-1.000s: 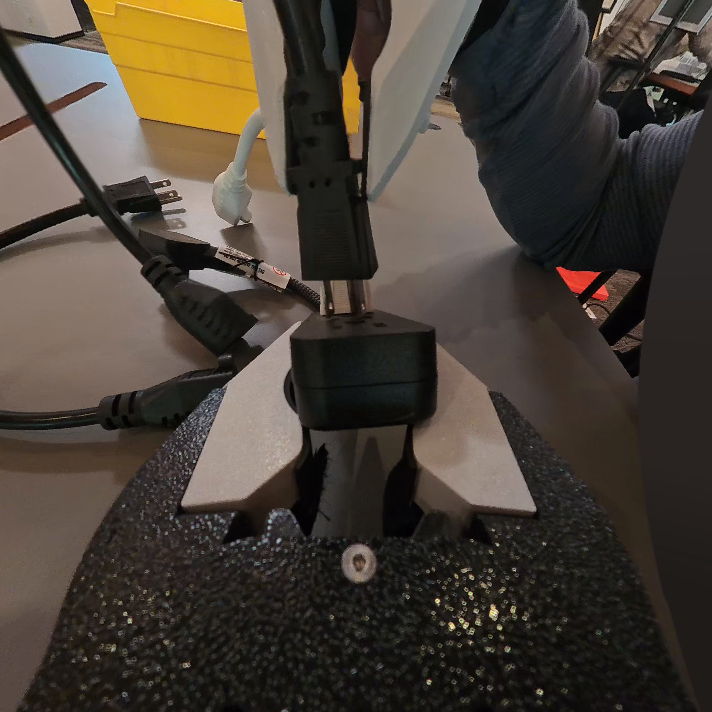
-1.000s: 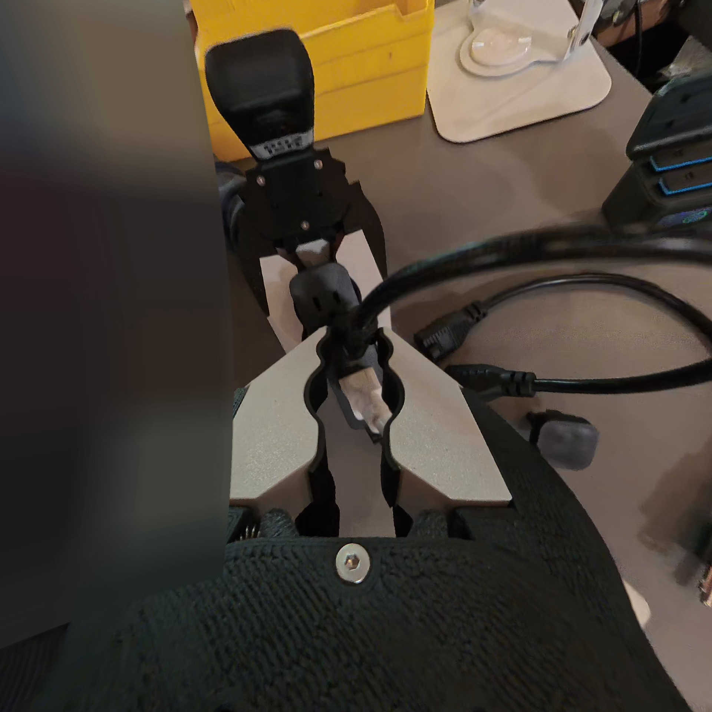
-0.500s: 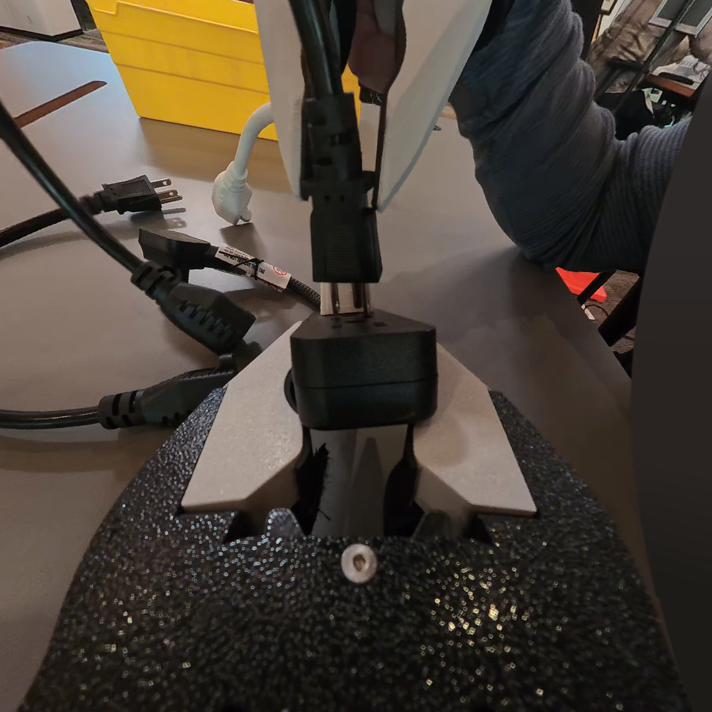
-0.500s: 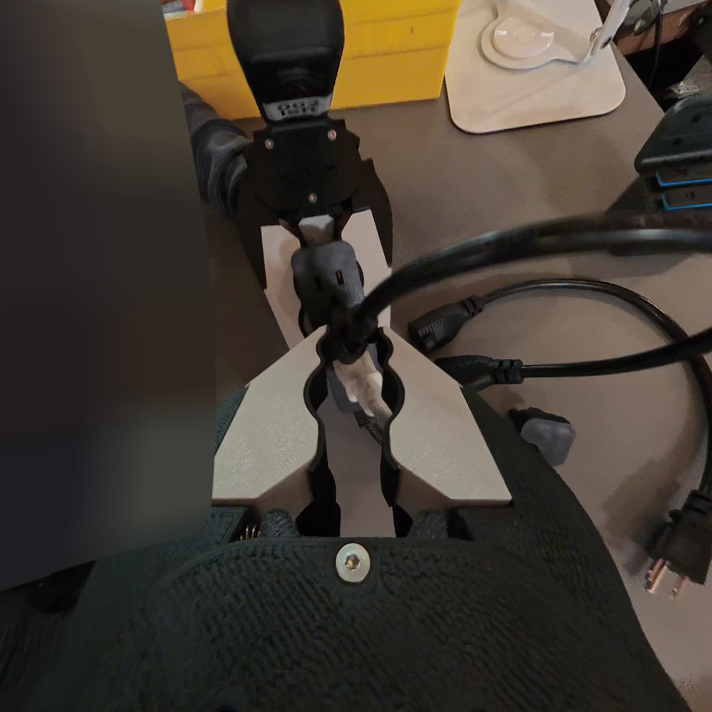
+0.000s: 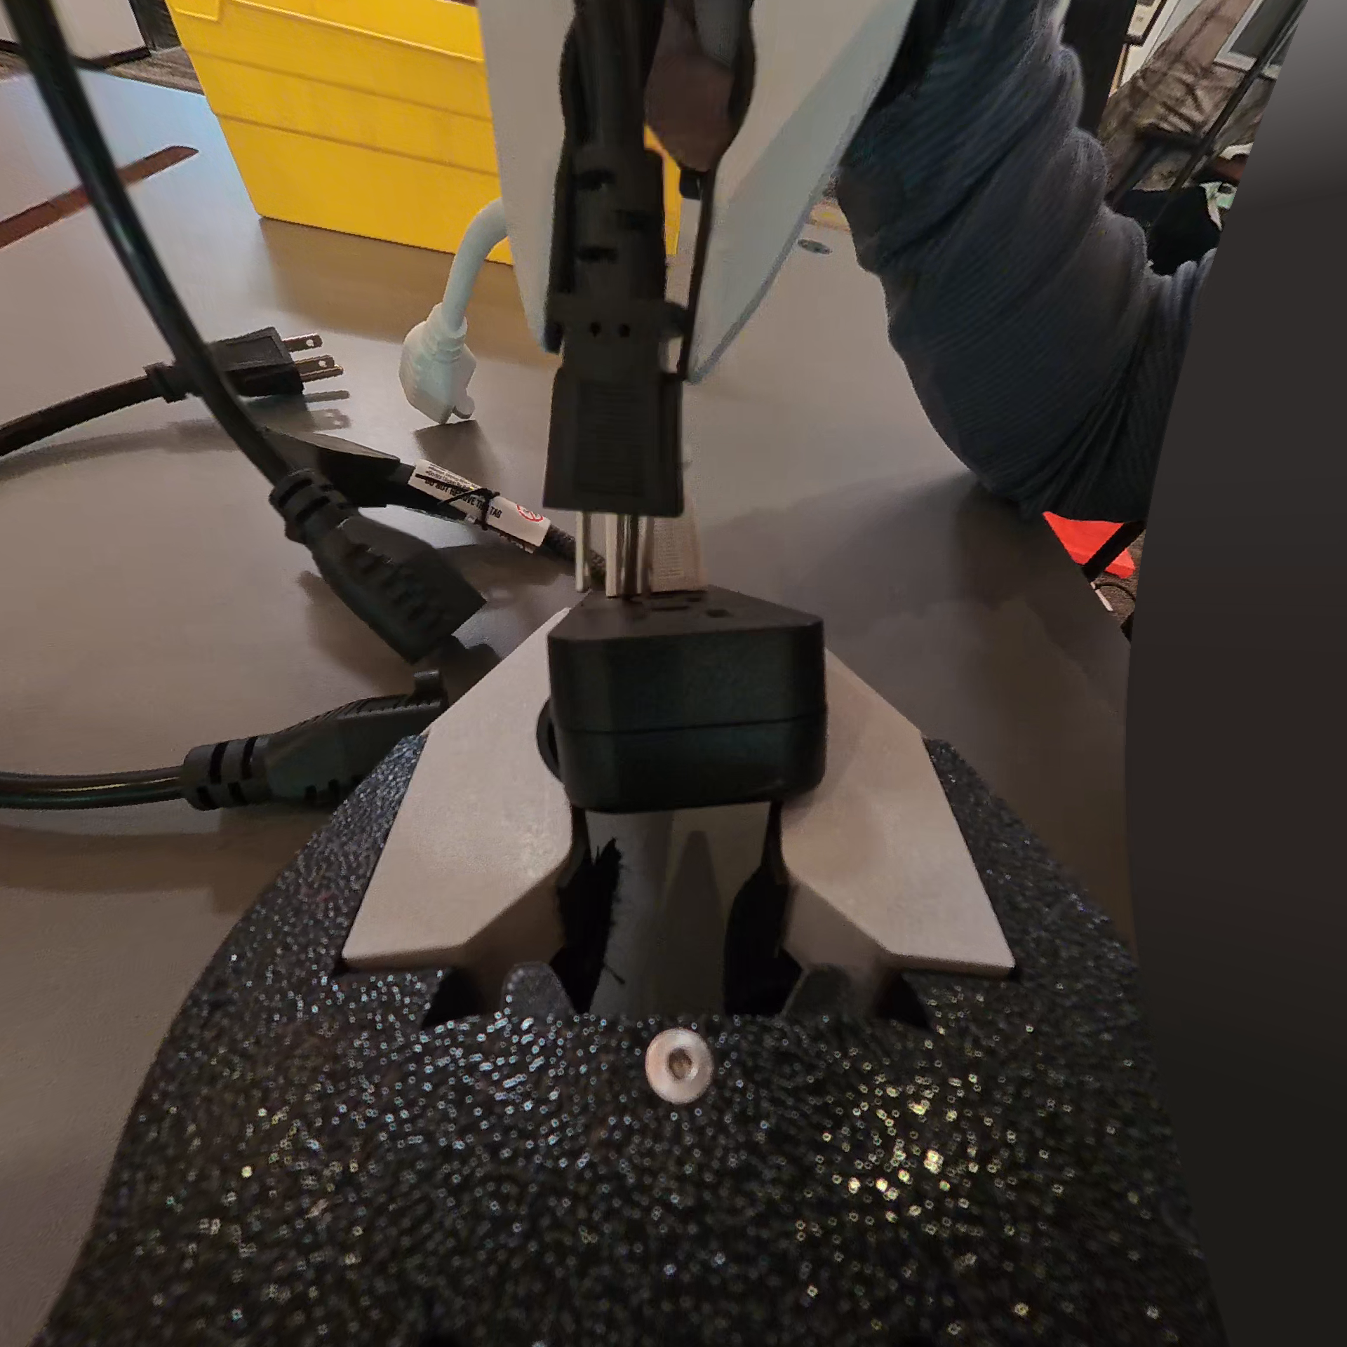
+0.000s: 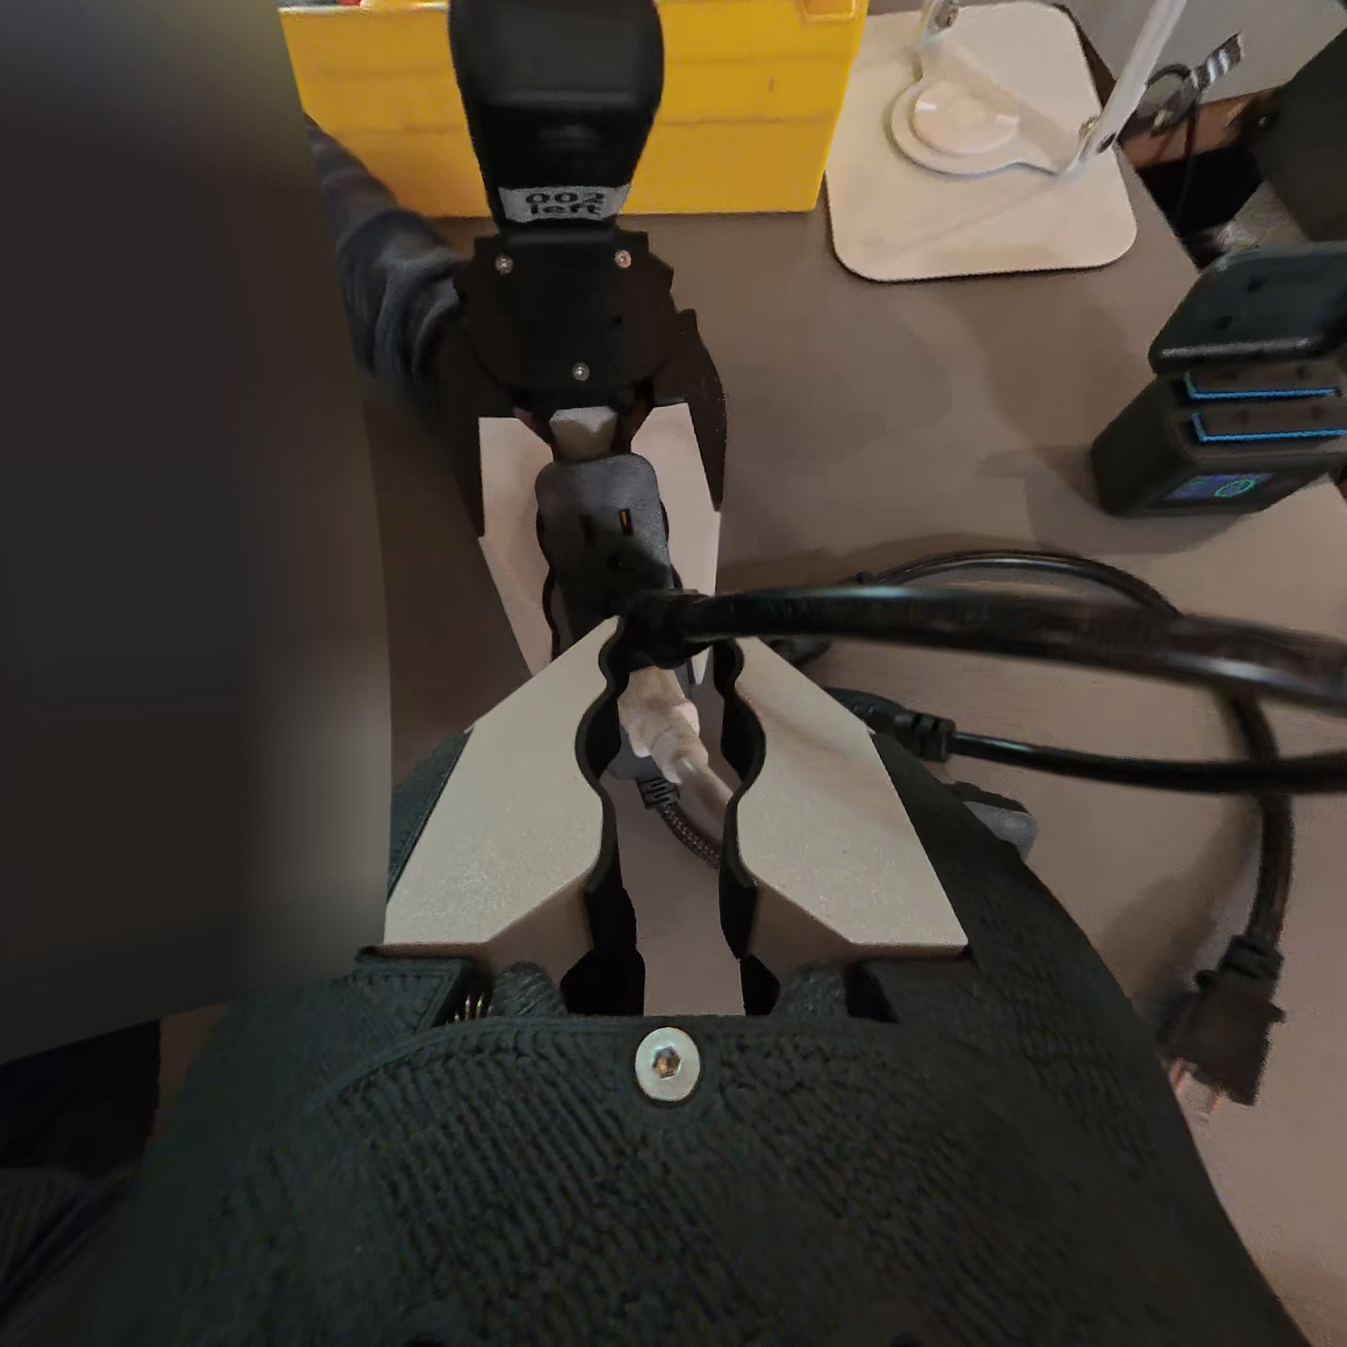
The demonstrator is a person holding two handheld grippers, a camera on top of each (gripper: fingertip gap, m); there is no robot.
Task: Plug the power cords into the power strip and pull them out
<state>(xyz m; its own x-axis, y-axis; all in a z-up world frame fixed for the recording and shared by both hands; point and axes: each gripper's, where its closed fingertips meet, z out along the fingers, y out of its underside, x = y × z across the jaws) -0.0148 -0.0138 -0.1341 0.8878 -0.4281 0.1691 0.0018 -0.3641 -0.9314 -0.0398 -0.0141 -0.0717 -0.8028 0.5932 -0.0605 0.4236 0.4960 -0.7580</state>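
In the left wrist view my left gripper (image 5: 685, 700) is shut on the end of a black power strip (image 5: 685, 721) and holds it with its sockets facing up. My right gripper (image 5: 641, 240) comes down from above, shut on a black plug (image 5: 616, 430). The plug's metal prongs (image 5: 619, 554) are mostly bared, with their tips at the strip's slots. In the right wrist view my right gripper (image 6: 670, 656) grips the plug where its thick black cord (image 6: 947, 619) leaves to the right. The strip (image 6: 605, 539) and the left gripper (image 6: 583, 328) lie beyond it.
Loose black plugs (image 5: 277, 361) (image 5: 393, 583) (image 5: 306, 751) and a white plug (image 5: 437, 372) lie on the grey table to the left. A yellow bin (image 5: 350, 109) stands behind. A person's sleeve (image 5: 1020, 291) rests at the right. A white pad (image 6: 977, 182) and a black device (image 6: 1239, 408) lie at the far right. Across from one pair of fingers to the other is roughly 7 cm.
My right gripper has lifted the black plug straight up from the strip, so more of the prongs show. The left gripper and strip have stayed still.
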